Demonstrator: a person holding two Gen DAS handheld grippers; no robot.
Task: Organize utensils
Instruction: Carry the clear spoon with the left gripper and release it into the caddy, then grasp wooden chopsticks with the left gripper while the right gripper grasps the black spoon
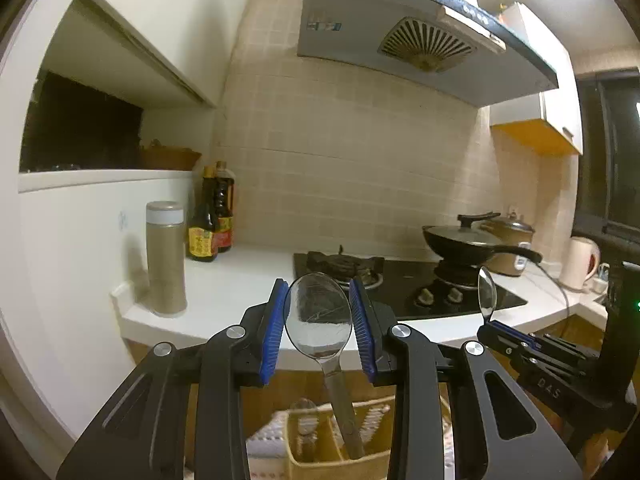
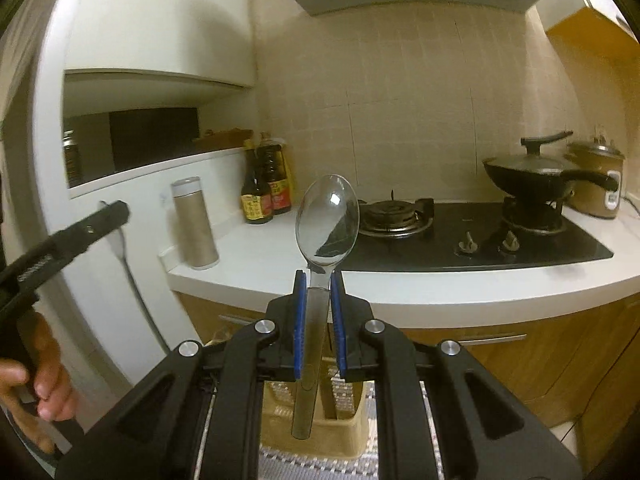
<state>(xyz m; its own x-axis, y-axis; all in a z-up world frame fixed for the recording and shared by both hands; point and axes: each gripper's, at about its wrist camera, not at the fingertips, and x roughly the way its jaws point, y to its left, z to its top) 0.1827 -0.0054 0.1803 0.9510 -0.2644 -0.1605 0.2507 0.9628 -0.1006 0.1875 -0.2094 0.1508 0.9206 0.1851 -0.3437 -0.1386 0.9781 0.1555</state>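
Spoons are held one in each tool, both raised in front of the white worktop (image 2: pixel 440 292) with its black gas hob (image 2: pixel 480 232). In the left wrist view, the left tool (image 1: pixel 320 320) has its blue pads (image 1: pixel 274 328) pressed against the two edges of a steel spoon's bowl (image 1: pixel 318 316); the bowl stands upright between the fingers, its rounded tip uppermost, and the handle (image 1: pixel 344 412) hangs down and slightly to the right below the jaws, ending over a tan divided utensil basket (image 1: pixel 340 452) underneath. In the right wrist view, the right tool (image 2: pixel 319 320) is closed narrowly on the handle of a second spoon (image 2: pixel 327 220): the pads clamp the flat shaft just below the neck, the bowl sticks up clear above the fingertips, and the lower end of the handle drops past the jaws toward a tan basket (image 2: pixel 316 420) on a woven mat (image 2: pixel 320 468). From the left view the right tool (image 1: pixel 486 322) appears at the right, its spoon seen edge-on. On the worktop stand a beige flask (image 1: pixel 166 260), two sauce bottles (image 1: pixel 210 220), a lidded black pan (image 1: pixel 468 242) on the hob and a rice cooker (image 1: pixel 510 246) behind it. A hand (image 2: pixel 36 372) grips the left tool's handle at the left edge of the right view.
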